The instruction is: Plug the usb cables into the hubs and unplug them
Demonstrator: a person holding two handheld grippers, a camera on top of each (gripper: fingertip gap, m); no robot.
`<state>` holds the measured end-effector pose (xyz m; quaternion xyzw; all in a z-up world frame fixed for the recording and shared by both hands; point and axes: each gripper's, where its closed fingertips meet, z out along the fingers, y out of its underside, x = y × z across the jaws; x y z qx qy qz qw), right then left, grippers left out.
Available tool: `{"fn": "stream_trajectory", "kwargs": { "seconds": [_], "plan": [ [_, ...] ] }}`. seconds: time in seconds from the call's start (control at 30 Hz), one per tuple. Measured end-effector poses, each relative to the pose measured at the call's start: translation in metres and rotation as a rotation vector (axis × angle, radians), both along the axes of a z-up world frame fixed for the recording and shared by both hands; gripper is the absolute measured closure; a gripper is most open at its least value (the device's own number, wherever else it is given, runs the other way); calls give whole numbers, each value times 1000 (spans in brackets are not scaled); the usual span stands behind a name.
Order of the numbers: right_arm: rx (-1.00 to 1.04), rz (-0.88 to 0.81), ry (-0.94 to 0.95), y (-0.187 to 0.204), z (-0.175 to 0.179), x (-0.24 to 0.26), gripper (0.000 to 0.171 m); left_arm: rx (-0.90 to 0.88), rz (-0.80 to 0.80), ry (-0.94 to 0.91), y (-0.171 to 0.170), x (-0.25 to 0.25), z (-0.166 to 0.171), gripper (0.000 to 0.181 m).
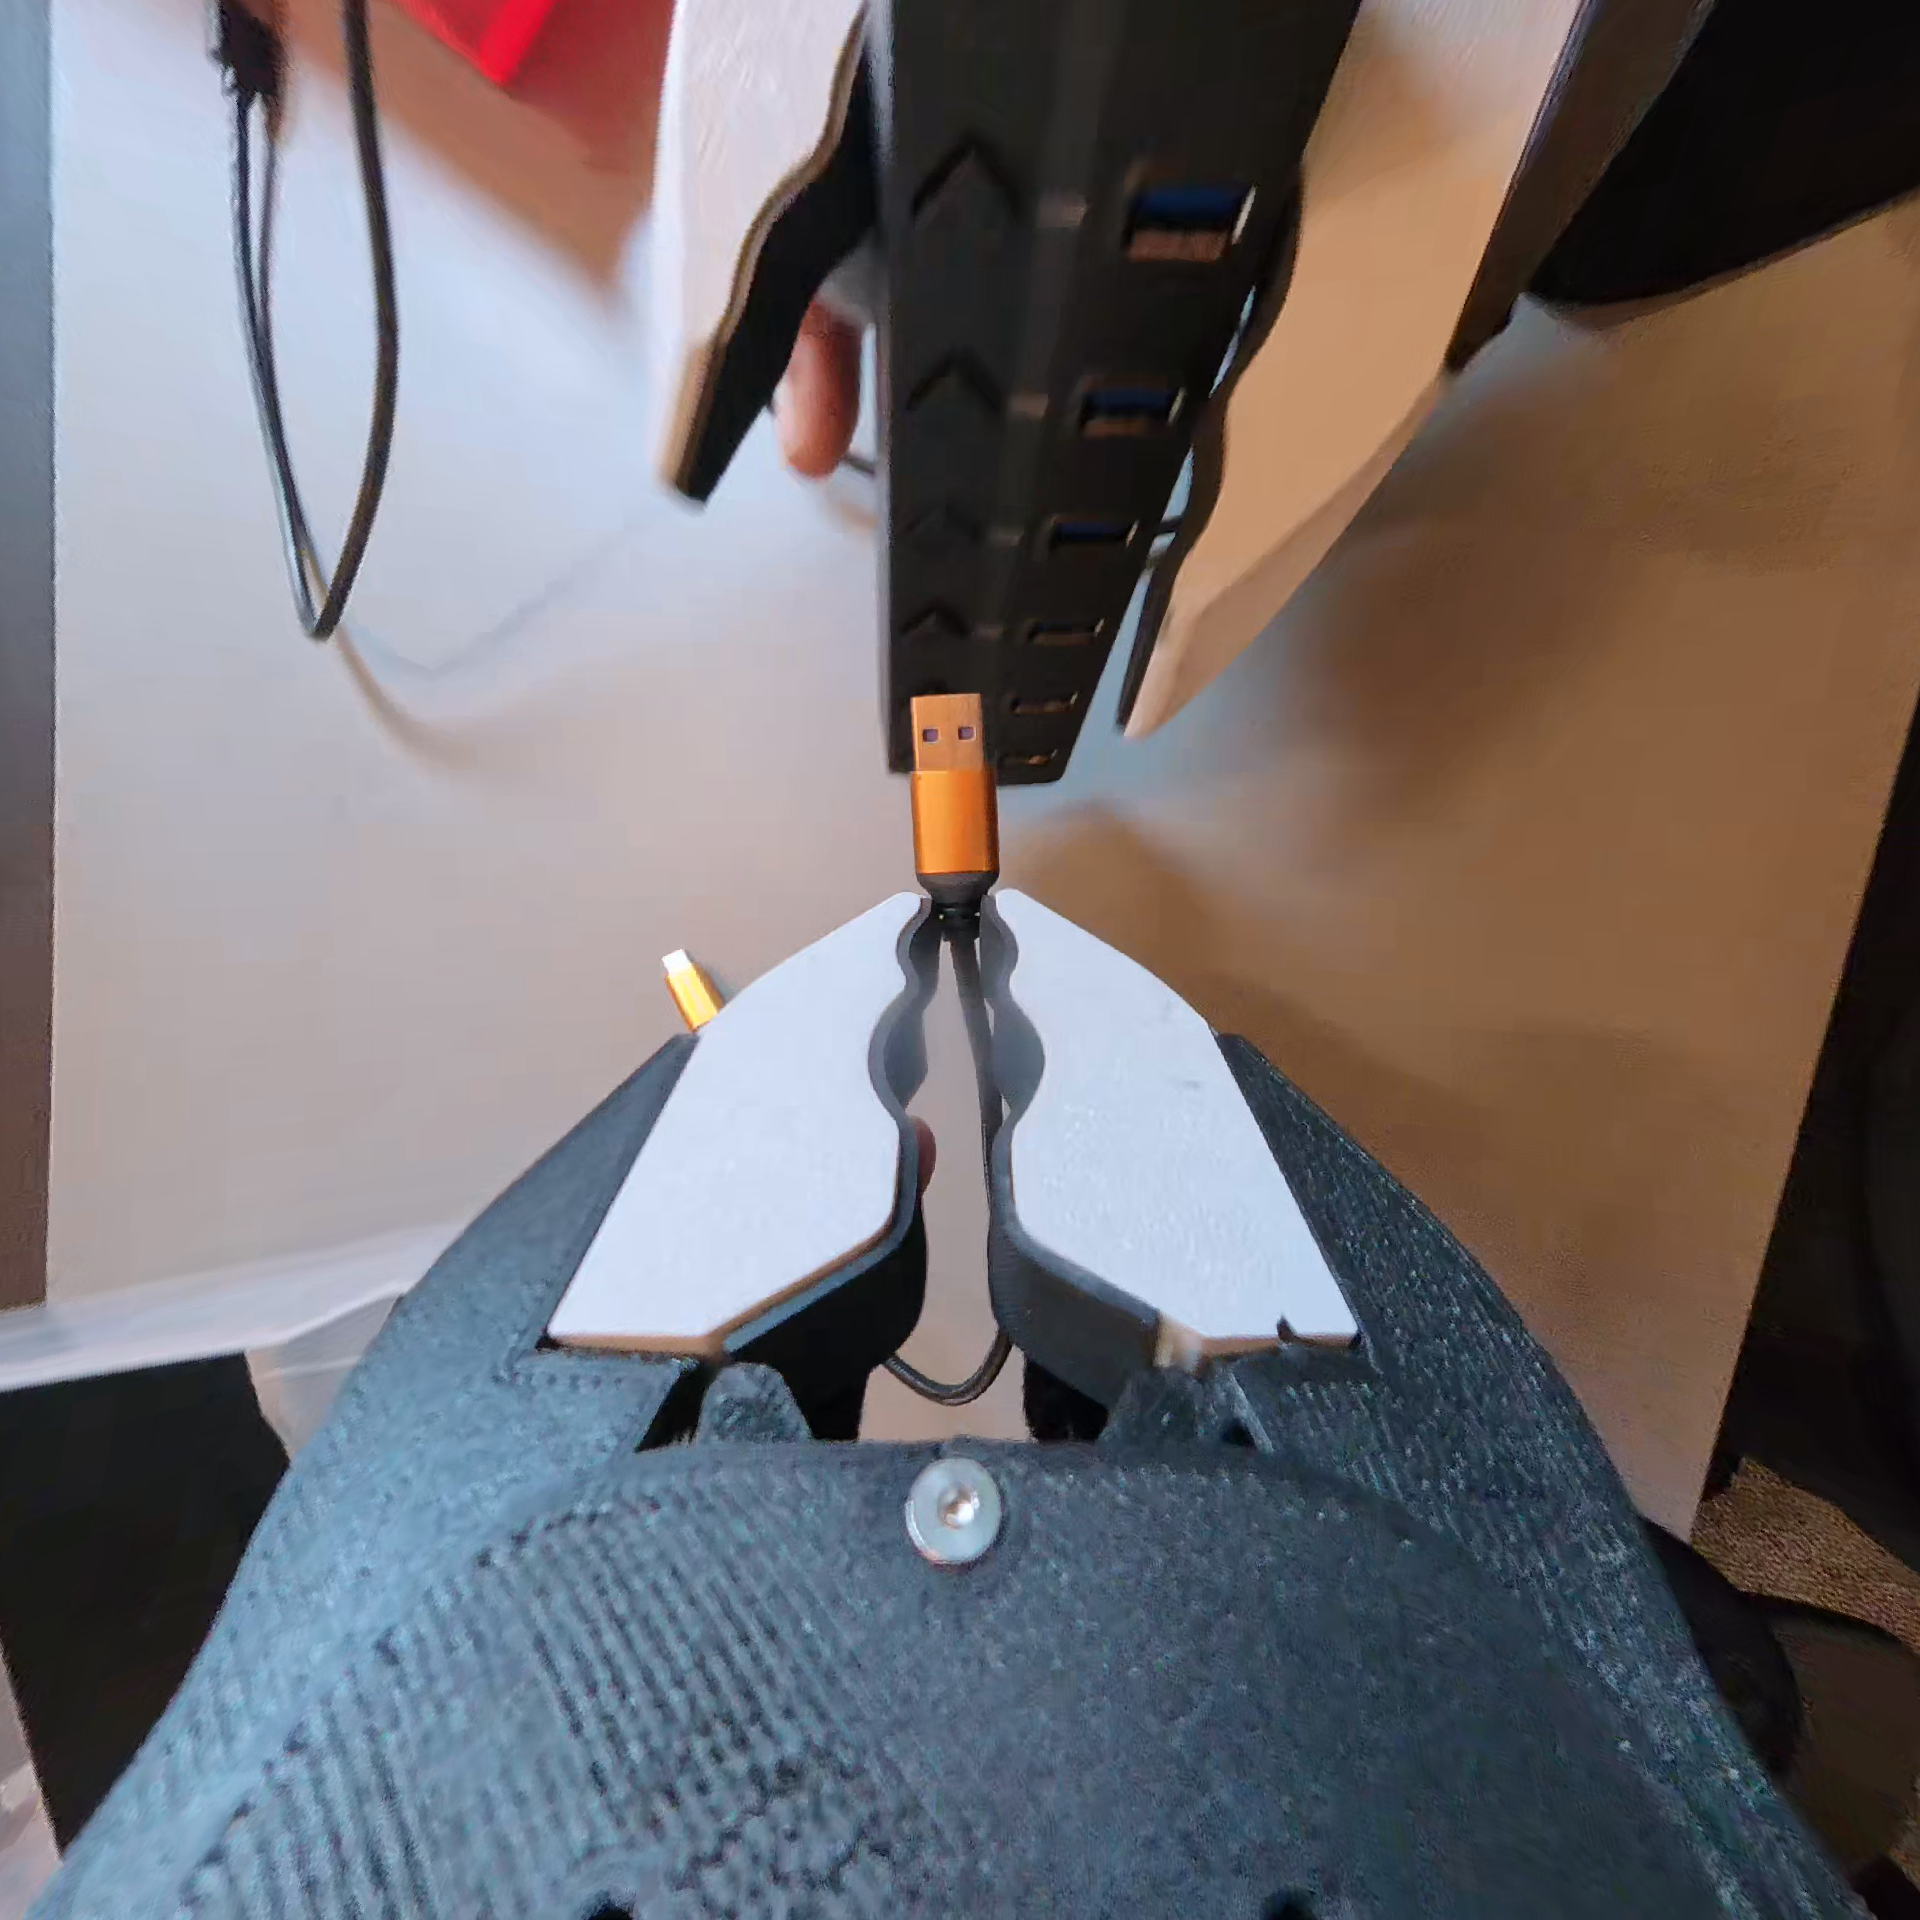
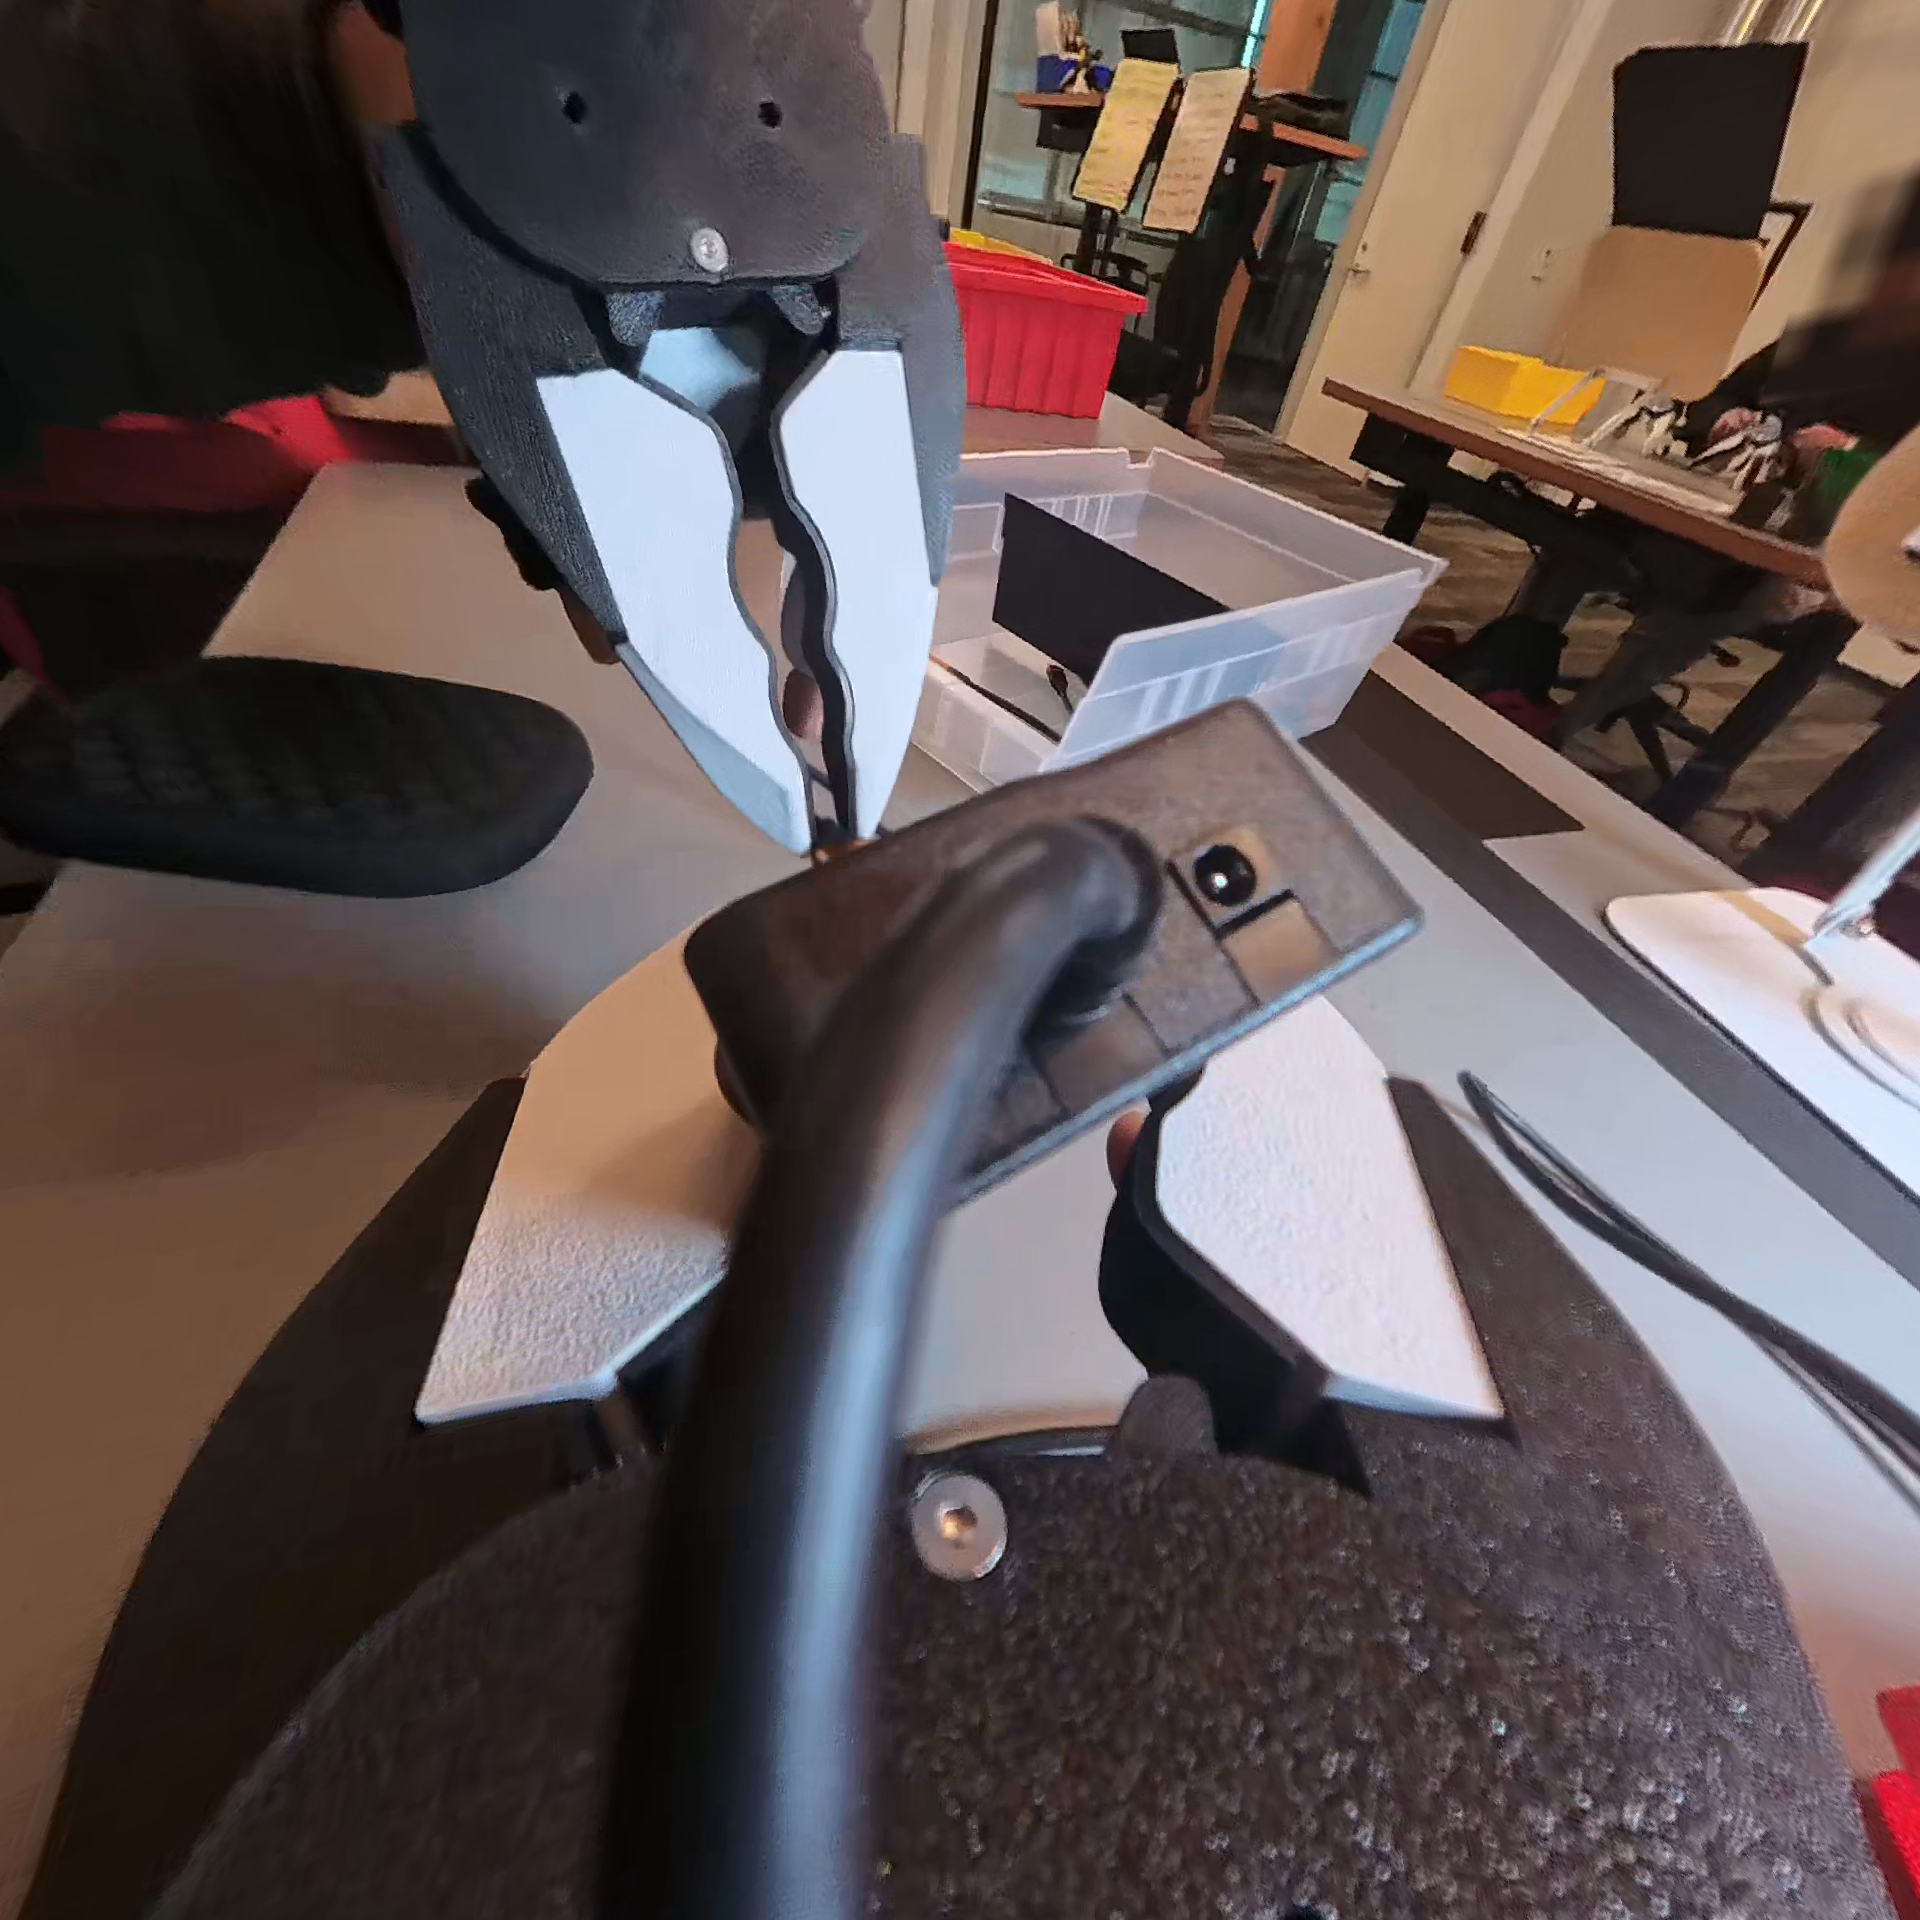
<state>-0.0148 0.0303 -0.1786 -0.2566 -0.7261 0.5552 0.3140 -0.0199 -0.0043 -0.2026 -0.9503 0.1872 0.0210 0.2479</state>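
The left gripper (image 1: 956,904) is pinched on a thin black cable (image 1: 977,1049) just behind its orange USB plug (image 1: 951,800), which sticks out at 12 o'clock from the fingertips. The plug's metal tip overlaps the near end of the black hub (image 1: 1039,416) — whether it touches the hub or merely sits before it is hard to tell, since the hub is blurred. The cable's other orange end (image 1: 691,992) peeks out at 10 o'clock from the left gripper's fingers.

The right gripper (image 2: 935,1101) clamps the hub (image 2: 1143,914) across its body, holding it tilted above the table, its thick black lead (image 2: 831,1247) curving back toward the camera. A row of ports (image 1: 1132,400) runs down the hub's side in the left wrist view.

Below lies a pale grey table (image 2: 260,1039). At 1 o'clock from the hub sits a clear plastic bin (image 2: 1247,634); a red bin (image 2: 1029,332) stands behind it at 12 o'clock. A black mesh chair back (image 2: 281,769) shows at 9 o'clock, loose black cords (image 2: 1662,1247) at 3 o'clock. Farther off — a brown table (image 2: 1558,457) with a yellow box (image 2: 1517,384), a seated person, and carpeted floor.
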Motion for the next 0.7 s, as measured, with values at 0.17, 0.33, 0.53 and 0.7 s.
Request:
{"fn": "stream_trajectory", "kwargs": {
  "seconds": [0.17, 0.33, 0.53, 0.7],
  "plan": [
    [97, -33, 22, -6, -8, -2, 100, 16, -53, 14, 12, 21, 10, 174],
    [119, -93, -38, 0, -18, -9, 101, 3, -75, 74, 14, 25, 13, 174],
    [132, -167, -83, 6, -21, -15, 101, 0, -72, 91, 20, 28, 18, 174],
    [141, -173, -69, 6, -18, -14, 101, -36, -82, 134, 20, 28, 23, 174]
  ]
}}
